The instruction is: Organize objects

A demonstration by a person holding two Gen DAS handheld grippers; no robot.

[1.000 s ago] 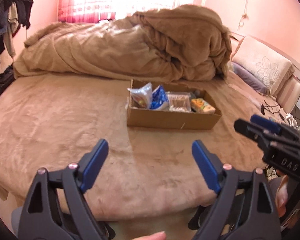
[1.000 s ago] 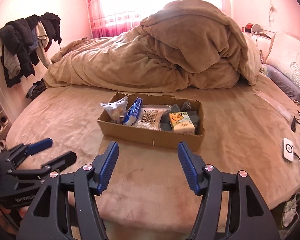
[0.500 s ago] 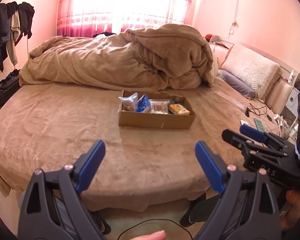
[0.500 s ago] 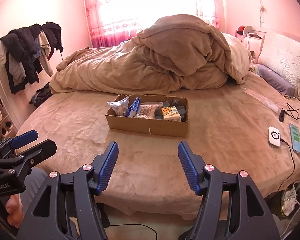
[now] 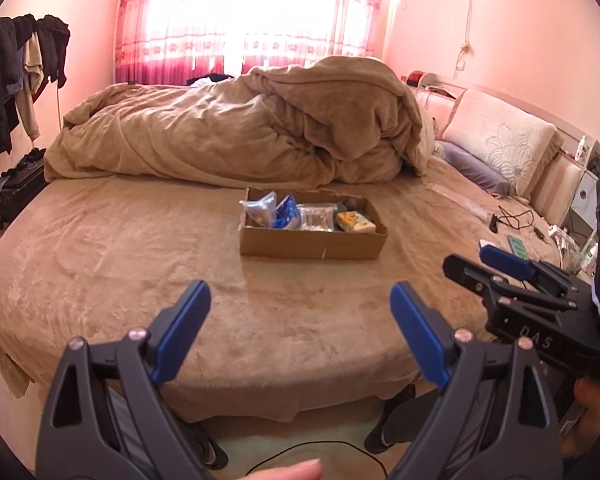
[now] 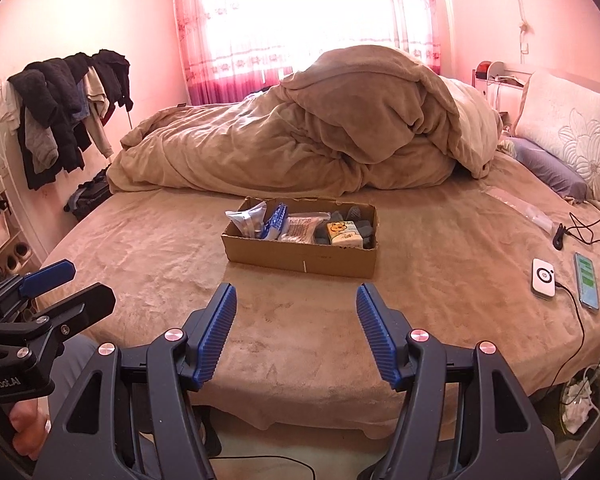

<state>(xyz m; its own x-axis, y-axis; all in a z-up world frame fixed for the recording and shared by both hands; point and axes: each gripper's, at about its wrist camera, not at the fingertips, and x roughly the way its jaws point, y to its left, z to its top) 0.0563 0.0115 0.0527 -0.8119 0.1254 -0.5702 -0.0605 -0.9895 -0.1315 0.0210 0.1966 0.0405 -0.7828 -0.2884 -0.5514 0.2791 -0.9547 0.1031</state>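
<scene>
jaws: left gripper and right gripper both spread wide and holding nothing, hovering off the near edge of the bed, well apart from the cardboard box mid-bed that holds the snack packets, tissue pack and dark socks. risk, as judged: soft plush bedding could let the shallow box tip or slide when pressed; charging cable and phone lie near the right reach. room: heaped duvet, floral pillow, hung clothes, curtained window.

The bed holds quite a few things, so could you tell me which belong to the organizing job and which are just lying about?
Job: cardboard box, yellow packet, blue packet, clear bag.
Lying about: phone, white charger, duvet, pillow.
</scene>
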